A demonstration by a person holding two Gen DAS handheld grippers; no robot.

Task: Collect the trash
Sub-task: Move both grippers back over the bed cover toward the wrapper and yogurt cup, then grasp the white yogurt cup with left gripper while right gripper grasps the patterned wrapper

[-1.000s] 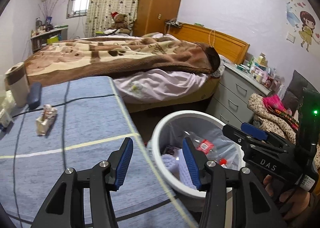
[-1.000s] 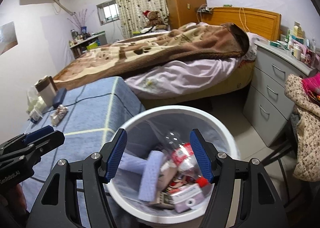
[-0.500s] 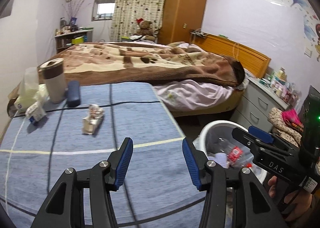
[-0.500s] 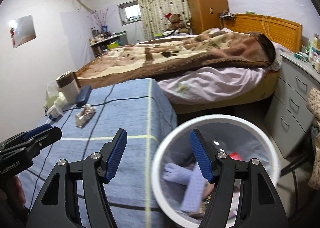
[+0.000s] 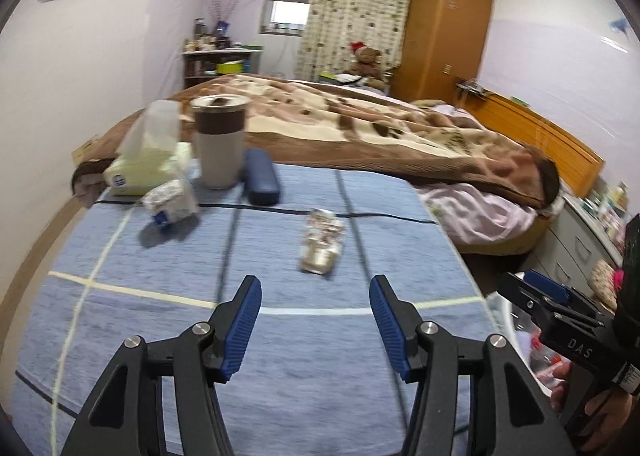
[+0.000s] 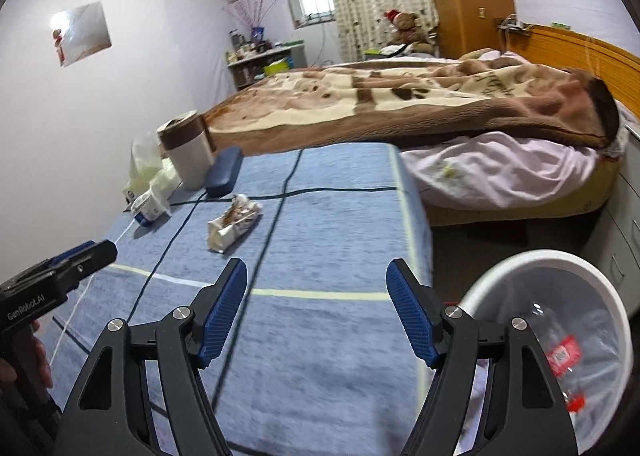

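Note:
A crumpled snack wrapper [image 5: 322, 241] [image 6: 233, 223] lies on the blue cloth-covered table [image 5: 280, 356] [image 6: 320, 336]. My left gripper [image 5: 315, 310] hovers over the cloth short of the wrapper; its jaws are opening with nothing between them. My right gripper [image 6: 316, 298] hangs over the table's right half; its jaws are opening too, empty. The white trash bin [image 6: 568, 264], lined with a clear bag and holding trash, stands on the floor right of the table. In the left wrist view the right gripper [image 5: 552, 306] shows at the right edge above the bin.
At the table's far left stand a lidded cup [image 5: 219, 140], a dark blue case [image 5: 261, 176], a tissue pack [image 5: 144, 172] and a small white packet [image 5: 171, 203]. A bed with a brown blanket [image 6: 420, 96] lies behind. Grey drawers [image 5: 576, 248] stand to the right.
Both grippers swung left from over the bin to over the table. The wrapper now lies ahead of both. Both pairs of jaws stand wider than before.

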